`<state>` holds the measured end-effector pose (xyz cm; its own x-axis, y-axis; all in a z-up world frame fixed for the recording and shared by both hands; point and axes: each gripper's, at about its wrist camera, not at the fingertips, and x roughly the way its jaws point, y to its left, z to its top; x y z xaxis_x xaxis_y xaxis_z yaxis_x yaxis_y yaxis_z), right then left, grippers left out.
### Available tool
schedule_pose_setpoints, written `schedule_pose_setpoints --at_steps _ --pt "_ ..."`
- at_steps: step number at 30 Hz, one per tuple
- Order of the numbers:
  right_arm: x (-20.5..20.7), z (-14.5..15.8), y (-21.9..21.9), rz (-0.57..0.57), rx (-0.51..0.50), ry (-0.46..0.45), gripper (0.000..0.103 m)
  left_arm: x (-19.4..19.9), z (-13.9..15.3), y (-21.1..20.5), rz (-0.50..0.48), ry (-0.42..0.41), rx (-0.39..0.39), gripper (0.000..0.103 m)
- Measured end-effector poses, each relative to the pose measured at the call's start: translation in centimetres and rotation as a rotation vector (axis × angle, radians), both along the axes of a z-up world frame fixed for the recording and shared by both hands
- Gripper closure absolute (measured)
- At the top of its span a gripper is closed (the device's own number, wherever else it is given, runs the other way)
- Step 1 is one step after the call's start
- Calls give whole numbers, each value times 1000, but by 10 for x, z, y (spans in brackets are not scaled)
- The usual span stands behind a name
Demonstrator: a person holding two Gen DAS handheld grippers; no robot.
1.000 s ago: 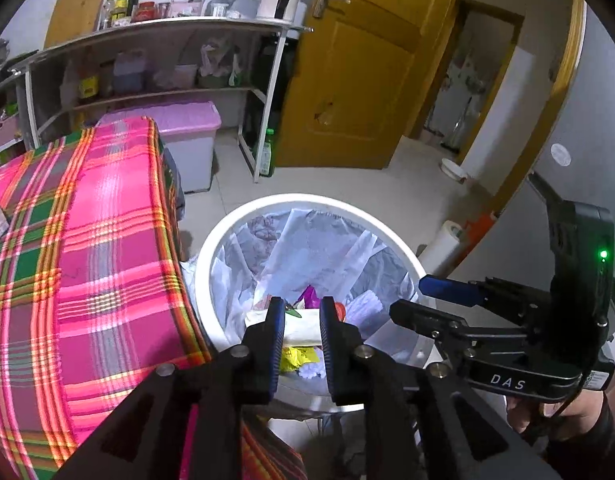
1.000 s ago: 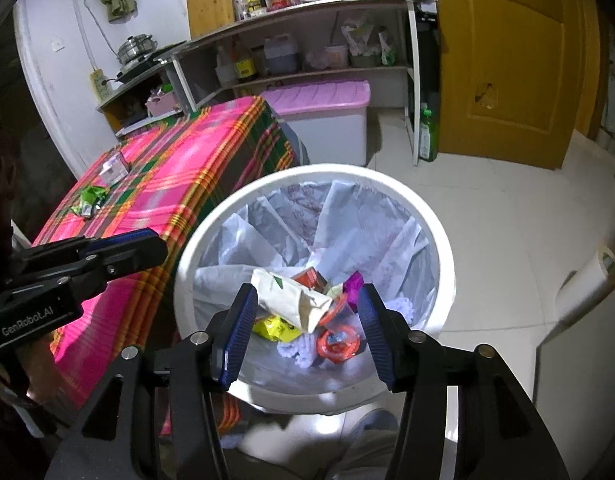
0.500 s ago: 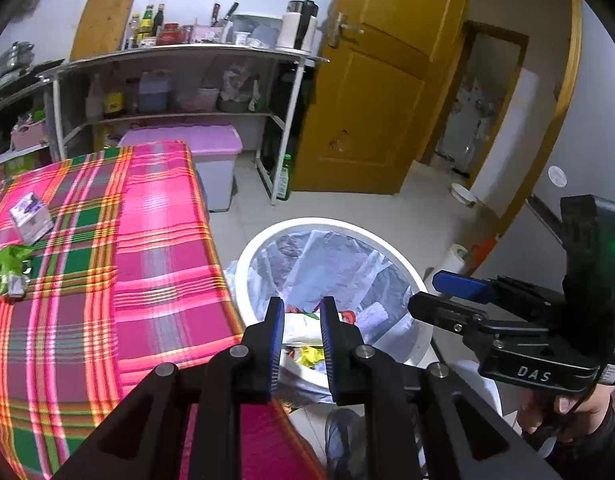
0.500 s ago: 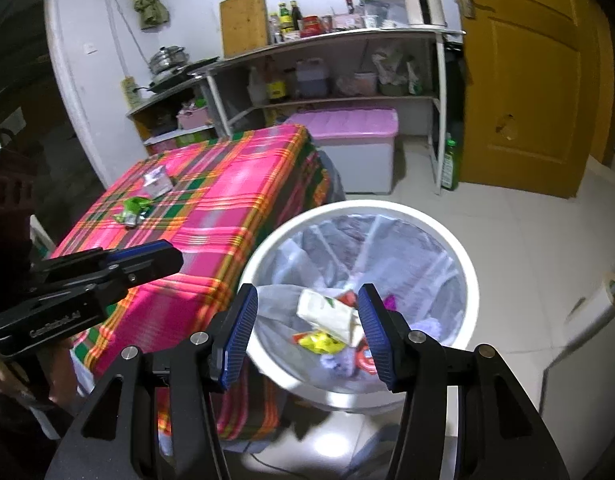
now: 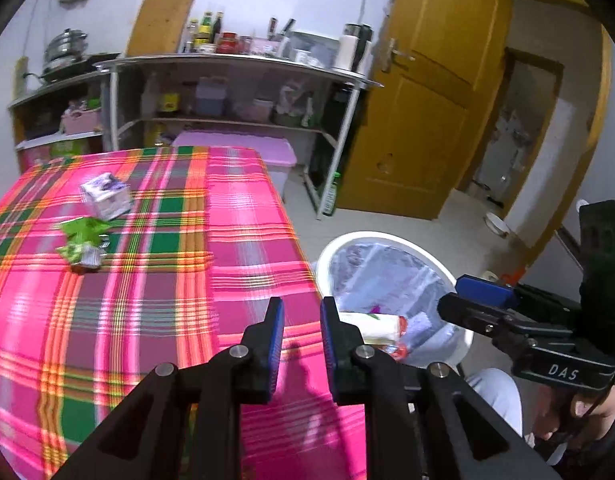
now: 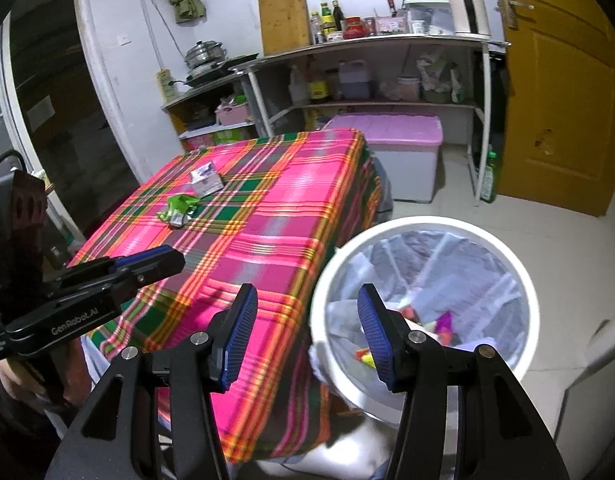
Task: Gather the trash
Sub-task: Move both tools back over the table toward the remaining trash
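A surface point(image 6: 275, 216) draped in a pink, green and orange plaid cloth is filling most of the room in front of me. Just off its near right corner, a white bin point(image 6: 423, 224) lined with a clear bag is standing on the floor, holding wrappers point(image 6: 443, 322) (bright ones, several colours). Toward the far left corner a small whitish carton point(image 5: 105, 196) is lying, and a crumpled green wrapper point(image 5: 81, 242) is sitting just beside it, nearer the left edge. The left hand-held gripper point(image 5: 301, 316) is hovering over the near edge, jaws narrowly parted, gripping nothing. The right hand-held gripper point(image 6: 307, 312) is hanging between surface and bin, jaws wider apart, also empty.
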<state>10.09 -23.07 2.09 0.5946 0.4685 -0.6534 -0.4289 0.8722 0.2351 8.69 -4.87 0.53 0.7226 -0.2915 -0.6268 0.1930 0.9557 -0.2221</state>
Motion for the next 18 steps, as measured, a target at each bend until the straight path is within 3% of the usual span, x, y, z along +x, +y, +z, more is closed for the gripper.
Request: schedule_pose_setpoints --at_steps 8,10,12,18 --pt "9 1 32 65 -6 -5 50 -1 -1 40 98 -3 8 85" --pt "13 2 38 78 -7 -6 50 0 -2 50 119 -2 6 82" --pt "17 3 45 91 -10 -8 50 1 -3 59 141 -1 4 70" --pt "29 4 66 135 -17 -12 50 9 -5 88 206 -1 14 69"
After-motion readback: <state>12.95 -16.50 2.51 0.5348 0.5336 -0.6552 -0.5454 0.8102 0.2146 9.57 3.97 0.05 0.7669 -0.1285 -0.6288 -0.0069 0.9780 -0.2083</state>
